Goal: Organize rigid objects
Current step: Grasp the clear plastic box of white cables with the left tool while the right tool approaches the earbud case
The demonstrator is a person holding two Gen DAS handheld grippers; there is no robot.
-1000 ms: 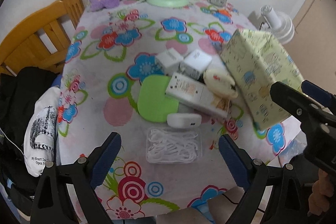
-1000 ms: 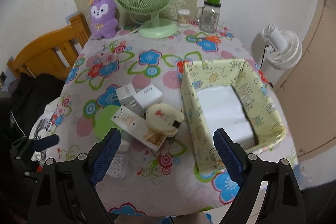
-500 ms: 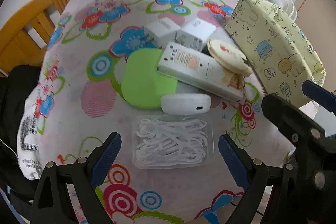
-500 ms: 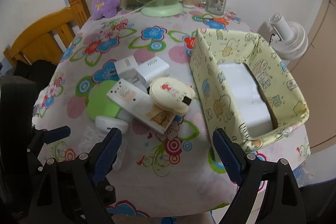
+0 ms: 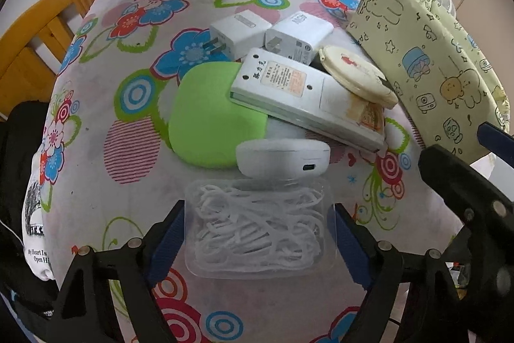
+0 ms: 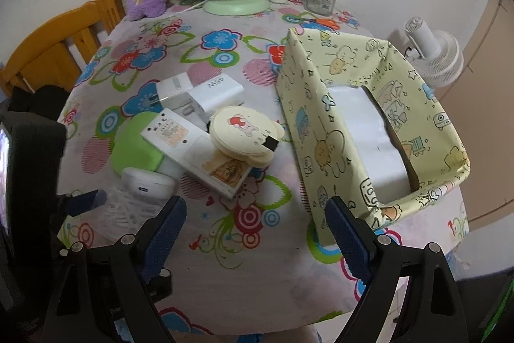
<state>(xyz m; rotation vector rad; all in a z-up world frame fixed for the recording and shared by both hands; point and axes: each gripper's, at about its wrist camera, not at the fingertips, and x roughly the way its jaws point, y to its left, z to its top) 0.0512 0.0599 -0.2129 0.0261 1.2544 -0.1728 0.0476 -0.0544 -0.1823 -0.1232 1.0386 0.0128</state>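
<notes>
Left gripper (image 5: 258,233): jaws spread wide, one blue pad on each side of the clear box of white floss picks (image 5: 257,227). Pads look close to the box walls; contact cannot be confirmed, so the box is bracketed, not clamped. The box lies flat on the flowered tablecloth (image 5: 96,105) at the near table edge.

Just behind the box: white earbud case (image 5: 282,158), touching or nearly touching its far wall. Green pad (image 5: 208,121) lies beyond that, with a white remote (image 5: 305,98) resting tilted across its right part. Two white chargers (image 5: 273,32) sit side by side farther back. A cream round compact (image 5: 356,76) leans on the remote's right end.

Right of the pile: yellow patterned bin (image 6: 369,124), upright, well apart from the box; something white shows inside.

Right gripper (image 6: 255,230): jaws wide apart, holding nothing, above bare cloth near the front edge, between the pile and the bin.
</notes>
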